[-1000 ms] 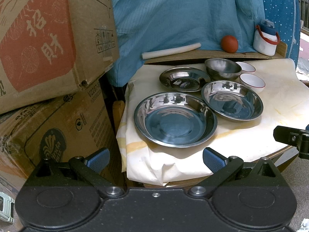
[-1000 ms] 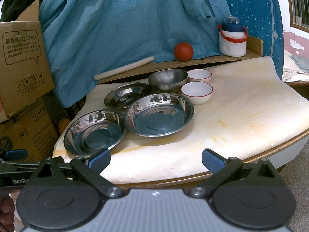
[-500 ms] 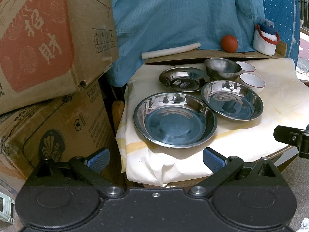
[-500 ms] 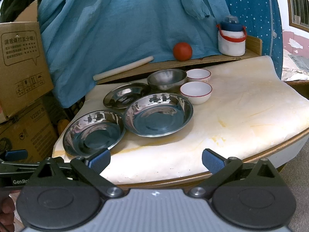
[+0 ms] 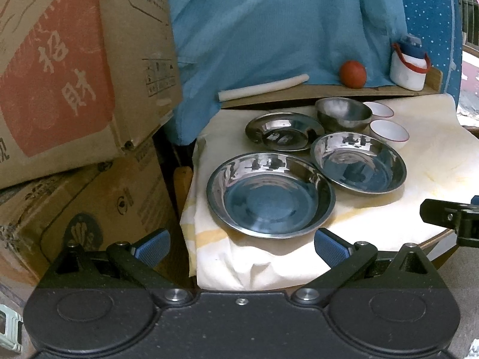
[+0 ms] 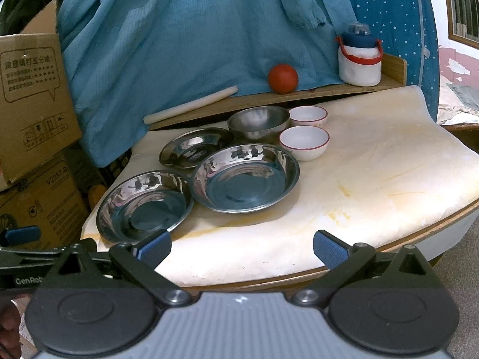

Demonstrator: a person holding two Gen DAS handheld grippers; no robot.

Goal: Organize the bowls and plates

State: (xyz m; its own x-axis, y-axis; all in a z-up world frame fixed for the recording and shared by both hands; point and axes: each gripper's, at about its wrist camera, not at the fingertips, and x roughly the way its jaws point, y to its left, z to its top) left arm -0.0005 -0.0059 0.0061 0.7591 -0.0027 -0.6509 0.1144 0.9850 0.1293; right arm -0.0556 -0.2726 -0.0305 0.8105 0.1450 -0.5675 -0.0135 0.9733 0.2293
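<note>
My left hand-held gripper (image 5: 241,246) has a matte black body with two round discs moulded into it, black linkage arms pinned with silver screws, and ribbed blue pads (image 5: 151,246) on both fingertips. My right hand-held gripper (image 6: 242,247) is built the same way, but its centre panel is ribbed grey with a small white mark, and white "GenRob" lettering shows on the black bar at its left.
</note>
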